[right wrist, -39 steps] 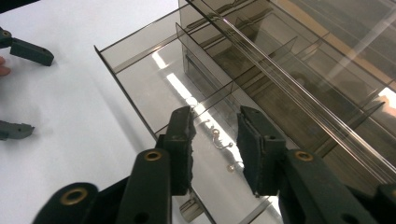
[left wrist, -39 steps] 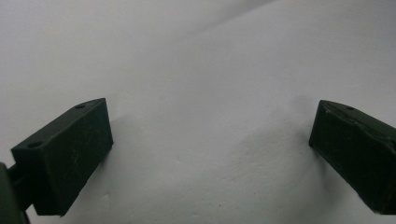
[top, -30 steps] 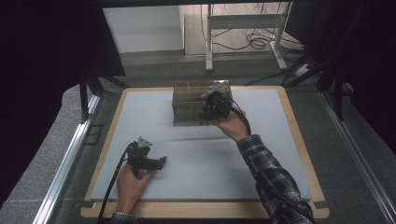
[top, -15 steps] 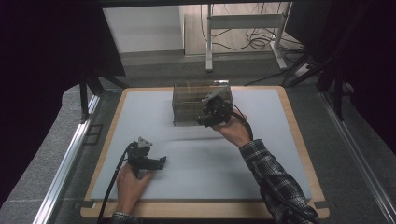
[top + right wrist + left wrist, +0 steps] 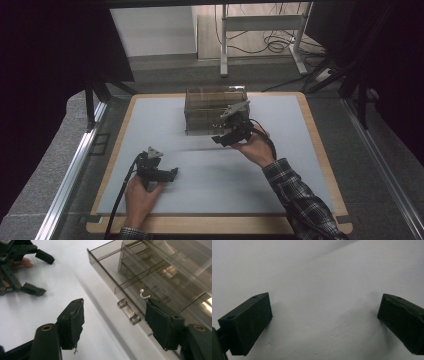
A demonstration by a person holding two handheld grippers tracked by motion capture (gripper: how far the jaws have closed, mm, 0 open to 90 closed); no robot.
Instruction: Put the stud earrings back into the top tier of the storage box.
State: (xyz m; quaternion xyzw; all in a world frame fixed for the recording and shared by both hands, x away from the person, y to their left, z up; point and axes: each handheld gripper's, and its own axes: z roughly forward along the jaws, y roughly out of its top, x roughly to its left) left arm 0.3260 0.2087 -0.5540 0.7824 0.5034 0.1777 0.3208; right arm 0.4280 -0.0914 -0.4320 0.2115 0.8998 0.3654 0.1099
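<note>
From above, my right tongs [image 5: 226, 136] sit at the near right corner of the clear drawer box [image 5: 212, 107] on the table [image 5: 300, 150]; my left tongs [image 5: 170, 175] rest well nearer me than the box. Along my left tongs [image 5: 324, 322], the jaws gape over bare table. Along my right tongs [image 5: 115, 325], the jaws stand open around the box's clear handle [image 5: 128, 313], not touching it.

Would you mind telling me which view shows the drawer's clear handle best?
The right gripper view: the clear handle sits close up between the open jaws of the right hand-held gripper, on the front of the smoky drawer unit. In the high view the unit is small and its handle can't be made out. The left gripper view faces the white mat.
</note>
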